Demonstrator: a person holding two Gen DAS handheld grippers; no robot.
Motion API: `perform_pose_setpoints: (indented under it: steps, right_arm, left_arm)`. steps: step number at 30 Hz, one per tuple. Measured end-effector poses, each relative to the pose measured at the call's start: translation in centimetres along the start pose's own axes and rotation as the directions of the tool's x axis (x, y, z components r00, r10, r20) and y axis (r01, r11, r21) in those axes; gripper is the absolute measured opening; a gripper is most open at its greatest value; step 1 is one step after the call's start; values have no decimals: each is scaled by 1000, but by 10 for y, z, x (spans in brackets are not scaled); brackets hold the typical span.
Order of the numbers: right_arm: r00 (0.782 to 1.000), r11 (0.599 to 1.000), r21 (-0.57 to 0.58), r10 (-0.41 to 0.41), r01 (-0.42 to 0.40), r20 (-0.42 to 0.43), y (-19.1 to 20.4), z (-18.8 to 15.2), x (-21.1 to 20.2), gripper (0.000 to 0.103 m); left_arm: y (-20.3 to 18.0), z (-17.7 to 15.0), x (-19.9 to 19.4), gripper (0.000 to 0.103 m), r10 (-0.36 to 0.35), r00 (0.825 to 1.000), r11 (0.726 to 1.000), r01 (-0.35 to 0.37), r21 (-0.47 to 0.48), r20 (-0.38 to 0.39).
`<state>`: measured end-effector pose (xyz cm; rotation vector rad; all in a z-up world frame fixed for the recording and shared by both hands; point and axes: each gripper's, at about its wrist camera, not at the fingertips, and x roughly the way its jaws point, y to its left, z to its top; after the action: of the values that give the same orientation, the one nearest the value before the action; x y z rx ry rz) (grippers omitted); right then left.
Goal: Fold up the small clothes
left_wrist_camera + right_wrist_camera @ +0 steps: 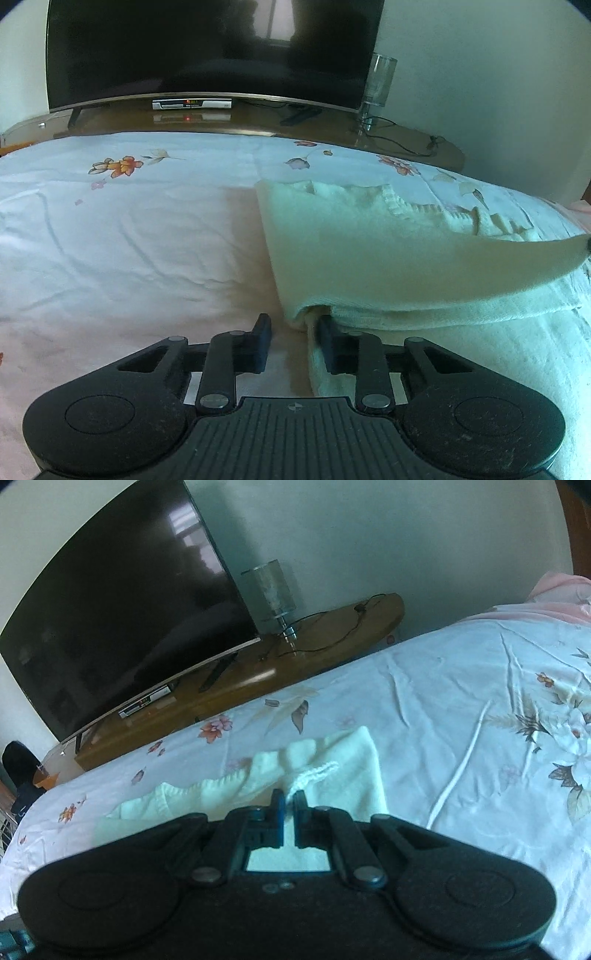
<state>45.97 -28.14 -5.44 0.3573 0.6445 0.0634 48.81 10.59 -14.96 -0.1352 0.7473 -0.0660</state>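
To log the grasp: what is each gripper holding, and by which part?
Right gripper: shut on the cream garment, at its edge. Left gripper: garment corner between its jaws; pinch unclear.

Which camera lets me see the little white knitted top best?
The left wrist view. There the white knitted top fills the right side on the flowery bedsheet, with one corner lifted. In the right wrist view the top is smaller, and the right claw, pinching its edge, hides part of it.

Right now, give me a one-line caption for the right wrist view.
Right gripper fingers shut on the cream knit garment, lifting its edge off the floral bedsheet.
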Motion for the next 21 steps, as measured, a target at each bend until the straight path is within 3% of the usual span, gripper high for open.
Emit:
perform_pose_setpoints:
  steps: [9,21]
  right_arm:
    - [999,1000,23,-20,21,-30,-17,-13,-3,6]
    - [993,996,68,-56,63,-108,-47,-42,22,5]
  left_arm:
    - [4,0,3,22,-27,1000,999,27,-32,-10]
    - [3,0,0,22,-25,999,1000,25,13,-30]
